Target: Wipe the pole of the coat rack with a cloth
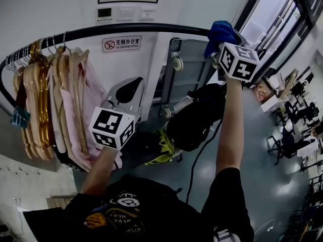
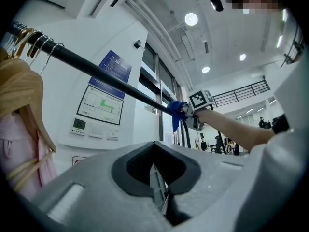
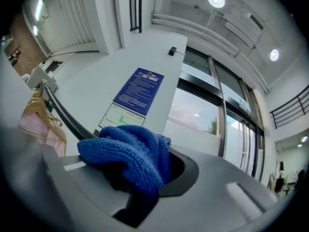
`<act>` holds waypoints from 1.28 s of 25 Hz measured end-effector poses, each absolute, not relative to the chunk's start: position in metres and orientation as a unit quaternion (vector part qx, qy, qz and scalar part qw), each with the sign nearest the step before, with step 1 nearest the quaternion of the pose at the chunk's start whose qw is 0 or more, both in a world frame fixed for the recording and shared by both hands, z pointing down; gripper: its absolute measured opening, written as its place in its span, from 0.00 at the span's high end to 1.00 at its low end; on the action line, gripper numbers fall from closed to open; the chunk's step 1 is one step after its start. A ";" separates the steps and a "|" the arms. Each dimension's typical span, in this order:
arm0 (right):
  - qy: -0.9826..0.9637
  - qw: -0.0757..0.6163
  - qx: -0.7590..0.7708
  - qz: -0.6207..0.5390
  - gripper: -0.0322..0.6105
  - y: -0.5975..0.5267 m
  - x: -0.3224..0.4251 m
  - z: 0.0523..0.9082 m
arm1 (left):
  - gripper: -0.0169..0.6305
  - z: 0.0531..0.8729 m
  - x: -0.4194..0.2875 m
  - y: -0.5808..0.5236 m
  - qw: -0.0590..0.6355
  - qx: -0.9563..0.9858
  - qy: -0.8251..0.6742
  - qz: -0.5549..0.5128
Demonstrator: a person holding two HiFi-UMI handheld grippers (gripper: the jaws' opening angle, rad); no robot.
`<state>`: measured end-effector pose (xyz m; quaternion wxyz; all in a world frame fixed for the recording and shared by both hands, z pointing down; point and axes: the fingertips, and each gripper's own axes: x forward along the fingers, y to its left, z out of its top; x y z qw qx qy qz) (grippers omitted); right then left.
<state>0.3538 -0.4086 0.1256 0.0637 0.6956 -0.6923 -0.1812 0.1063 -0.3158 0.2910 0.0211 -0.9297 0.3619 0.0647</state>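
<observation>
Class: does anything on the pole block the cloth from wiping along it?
Yes. The blue cloth, in the right gripper, sits at the right end of the pole; hangers with clothes crowd its left end. The stretch between is bare.

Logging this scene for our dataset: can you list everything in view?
pole: one, black, overhead
cloth: one, blue, on the pole's right part
hangers: several, wooden, pole's left end, carrying pale garments
sign: one, white and red, below the pole
bag: one, black, on the floor
left gripper: one, grey, below the pole, fingers shut, empty
right gripper: one, grey, fingers shut on the cloth
</observation>
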 end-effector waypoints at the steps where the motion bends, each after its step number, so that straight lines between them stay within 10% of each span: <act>1: -0.703 0.066 0.680 -0.196 0.87 -0.406 0.328 0.126 | 0.98 0.291 0.103 -0.316 0.021 -0.928 0.365 0.064; 18: -0.794 0.093 0.490 -0.348 0.87 -0.367 -0.023 0.138 | 0.98 0.295 0.027 -0.296 0.024 -0.894 0.443 0.065; 32: -0.774 0.023 0.592 -0.224 0.87 -0.393 0.205 0.134 | 0.98 0.297 0.071 -0.302 0.023 -0.916 0.396 0.060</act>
